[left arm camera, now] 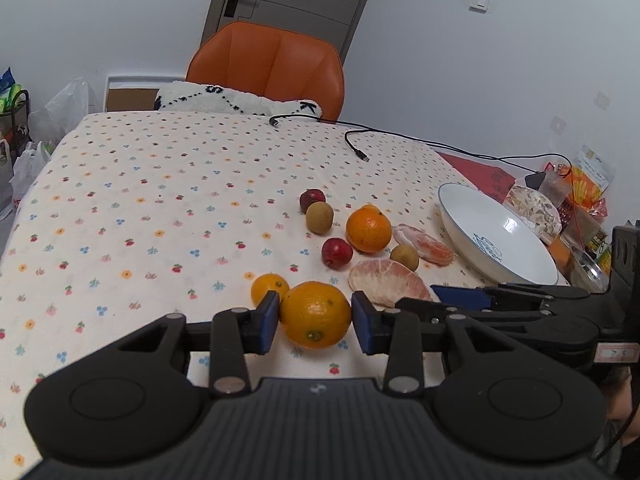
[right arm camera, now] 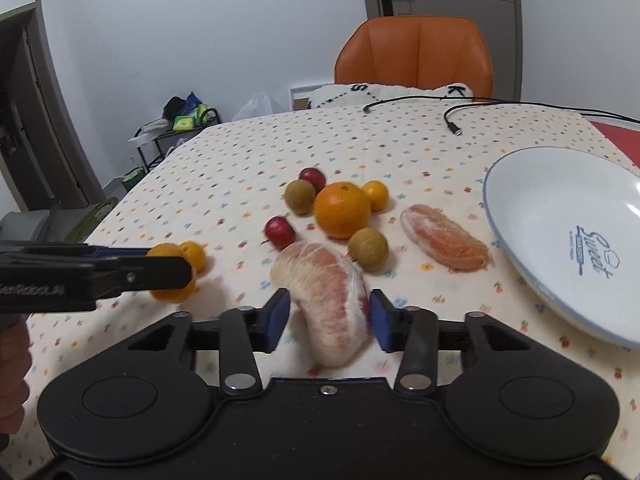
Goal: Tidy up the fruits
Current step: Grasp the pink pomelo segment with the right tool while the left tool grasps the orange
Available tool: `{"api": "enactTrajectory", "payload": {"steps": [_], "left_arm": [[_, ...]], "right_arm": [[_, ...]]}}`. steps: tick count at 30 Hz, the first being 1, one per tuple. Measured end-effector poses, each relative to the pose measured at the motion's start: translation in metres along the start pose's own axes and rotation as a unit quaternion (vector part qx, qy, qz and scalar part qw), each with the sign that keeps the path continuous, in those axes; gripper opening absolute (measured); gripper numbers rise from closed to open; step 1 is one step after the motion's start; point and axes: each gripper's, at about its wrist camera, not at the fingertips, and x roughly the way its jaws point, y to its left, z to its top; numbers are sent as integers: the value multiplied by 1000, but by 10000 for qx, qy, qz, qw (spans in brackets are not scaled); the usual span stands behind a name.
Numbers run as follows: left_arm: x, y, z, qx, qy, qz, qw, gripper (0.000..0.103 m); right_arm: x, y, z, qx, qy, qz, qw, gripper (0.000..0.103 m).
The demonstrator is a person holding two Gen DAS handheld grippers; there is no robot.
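I see a cream tablecloth (left arm camera: 140,200) with small red, blue and orange flowers. The 2 oranges (left arm camera: 315,315) (left arm camera: 368,229) are bright orange, the pomelo piece (right arm camera: 332,292) is pale pink. The bowl (right arm camera: 560,216) is white with a blue rim. My grippers' pads (left arm camera: 269,316) are blue.

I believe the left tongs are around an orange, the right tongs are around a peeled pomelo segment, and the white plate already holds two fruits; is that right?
One detail is wrong: the white plate holds nothing, as the right wrist view shows. The rest stands: the left tongs bracket an orange, and the right tongs bracket a peeled pomelo segment on the tablecloth.
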Motion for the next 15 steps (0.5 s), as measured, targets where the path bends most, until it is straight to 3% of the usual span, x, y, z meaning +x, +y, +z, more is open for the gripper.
{"api": "enactTrajectory", "payload": {"steps": [6, 15], "left_arm": [[-6, 4, -8, -17, -28, 12, 10000, 38], [-6, 12, -8, -50, -5, 83, 10000, 38]], "right_arm": [[-11, 13, -10, -31, 66, 208, 9998, 39], [2, 19, -1, -172, 5, -145, 9997, 48]]}}
